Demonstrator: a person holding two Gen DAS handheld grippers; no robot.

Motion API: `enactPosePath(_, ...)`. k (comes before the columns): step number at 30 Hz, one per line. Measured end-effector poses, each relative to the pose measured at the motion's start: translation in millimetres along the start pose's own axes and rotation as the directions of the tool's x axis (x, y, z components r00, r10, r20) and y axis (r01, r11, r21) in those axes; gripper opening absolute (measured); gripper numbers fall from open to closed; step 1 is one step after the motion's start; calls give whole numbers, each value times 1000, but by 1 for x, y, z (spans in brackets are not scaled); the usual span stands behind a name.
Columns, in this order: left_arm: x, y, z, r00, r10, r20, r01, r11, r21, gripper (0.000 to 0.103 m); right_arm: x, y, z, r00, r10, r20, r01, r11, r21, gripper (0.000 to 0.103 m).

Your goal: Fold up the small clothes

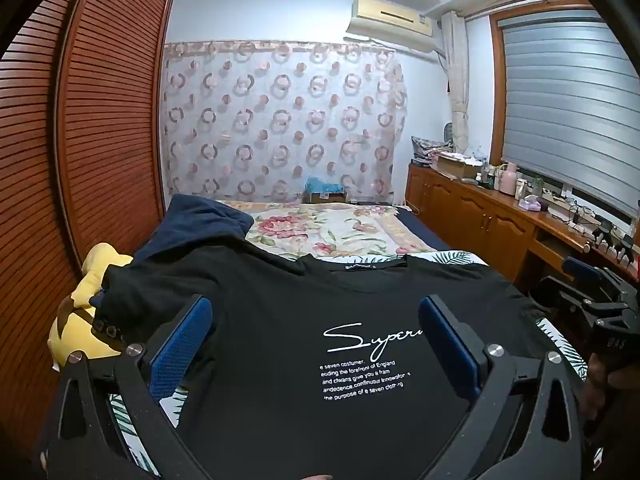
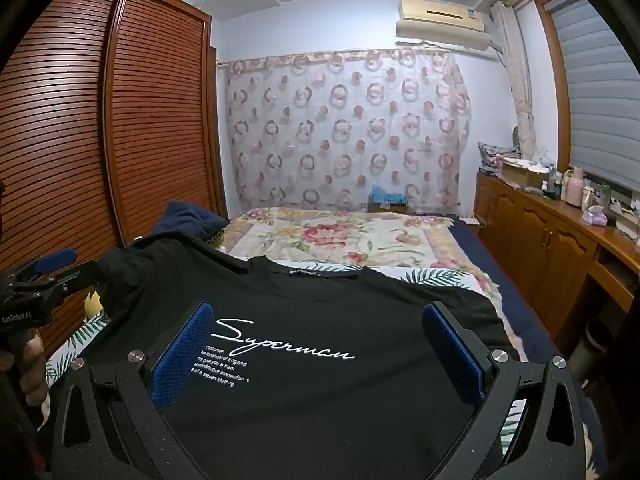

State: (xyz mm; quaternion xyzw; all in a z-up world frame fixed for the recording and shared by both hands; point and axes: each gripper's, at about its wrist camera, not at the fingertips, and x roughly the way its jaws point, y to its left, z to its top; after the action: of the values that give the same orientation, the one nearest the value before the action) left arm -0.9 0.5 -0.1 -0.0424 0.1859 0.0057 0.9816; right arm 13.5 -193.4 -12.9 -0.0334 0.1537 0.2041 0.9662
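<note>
Bed (image 1: 416, 236) carries everything. A floral blanket (image 1: 332, 228) covers its far half, and a palm-leaf sheet (image 2: 440, 276) shows at the near end under the shirt. The louvred wooden wardrobe (image 1: 100, 128) runs along the bed's left edge; the wooden cabinet counter (image 2: 560, 232), cluttered on top, runs along the right edge under the window blind (image 1: 568, 96). Ring-pattern curtain (image 2: 344, 128) hangs behind the far end, AC unit (image 2: 440, 20) above it.

Black T-shirt (image 1: 280, 320) lies face up across the bed's near end, collar toward the far end and white "Superman" print up. Mostly flat; its left sleeve is bunched up near the bed's left edge. A navy garment (image 1: 200, 220) sits heaped at the left edge just beyond that sleeve, touching the shirt. A yellow plush toy (image 1: 84, 304) sits at the near-left corner against the wardrobe.

Left gripper (image 1: 316, 344): jaws spread wide, blue pads (image 1: 180, 344) either side of the print, over the shirt's left-centre, nothing between them. Contact with the fabric can't be judged.

Right gripper (image 2: 316, 348): also spread wide, over the shirt's chest a bit right of the left one, gripping nothing. The two tools are side by side, and each shows at the edge of the other's view.
</note>
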Motion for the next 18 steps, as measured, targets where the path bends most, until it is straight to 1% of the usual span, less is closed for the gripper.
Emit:
enactPosePath(9, 0, 0, 0, 1000, 7, -16, -7, 1000, 14, 103, 3, 2, 0, 1000, 5, -7, -5, 1000, 2, 103)
enactPosePath(10, 1, -1, 0, 1000, 6, -17, -6, 1000, 16, 103, -3, -3, 5, 1000, 7, 0, -7, 1000, 9, 103)
enactPosePath(14, 1, -1, 0, 1000, 10, -17, -9, 1000, 20, 103, -1, -1, 8, 1000, 8, -4, -8, 1000, 9, 103)
enactPosePath(15, 1, -1, 0, 1000, 11, -17, -11, 1000, 22, 103, -2, -3, 2, 1000, 7, 0, -7, 1000, 11, 103)
enactPosePath(18, 1, -1, 0, 1000, 12, -18, -11, 1000, 25, 103, -3, -2, 2, 1000, 6, -2, -6, 1000, 12, 103)
